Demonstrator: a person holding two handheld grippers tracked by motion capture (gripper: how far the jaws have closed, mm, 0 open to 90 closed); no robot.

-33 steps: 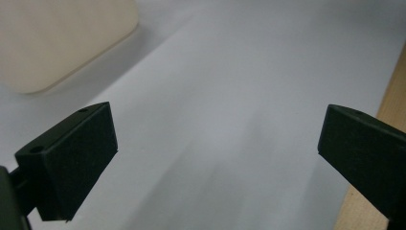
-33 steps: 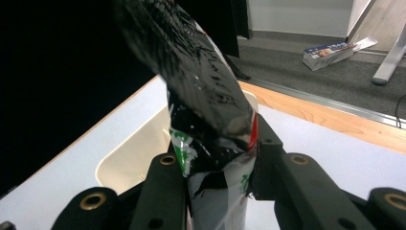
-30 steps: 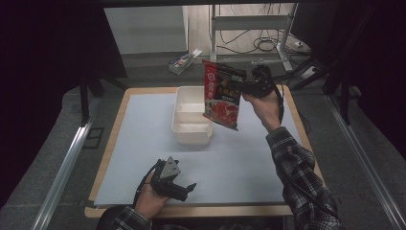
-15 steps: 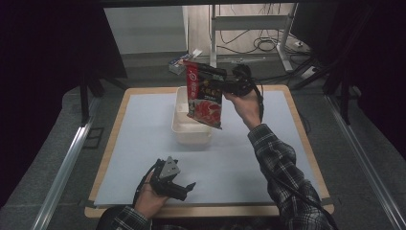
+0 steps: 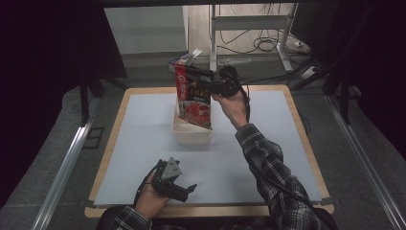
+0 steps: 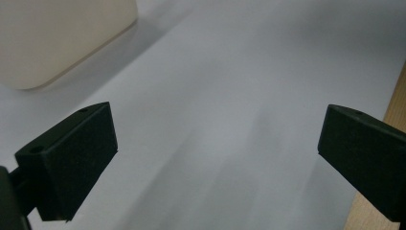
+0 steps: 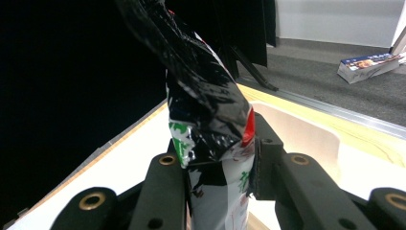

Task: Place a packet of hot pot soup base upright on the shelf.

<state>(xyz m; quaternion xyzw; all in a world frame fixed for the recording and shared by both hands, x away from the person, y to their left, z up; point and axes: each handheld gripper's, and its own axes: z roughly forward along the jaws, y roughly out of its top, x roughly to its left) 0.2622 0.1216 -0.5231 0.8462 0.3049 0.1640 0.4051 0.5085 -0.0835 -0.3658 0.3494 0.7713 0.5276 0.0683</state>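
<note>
A red and black snack bag is held upright in mid-air just above centre in the high view, clamped at its top edge between the jaws of the right gripper; in the right gripper view the crumpled film is seen pinched between the two pads. The bag hangs directly over a white tub, its lower end at or just inside the rim, so the carry is judged almost done, with lowering and release left. The left gripper is rested low at the lower left of the frame, its jaws wide apart with nothing between them, as the left gripper view confirms over bare sheet. The desk is wooden-edged and covered by a pale blue-grey sheet. Beyond its far edge a small box lies on grey floor, cables are coiled at the upper right, and dark curtains close the sides.
</note>
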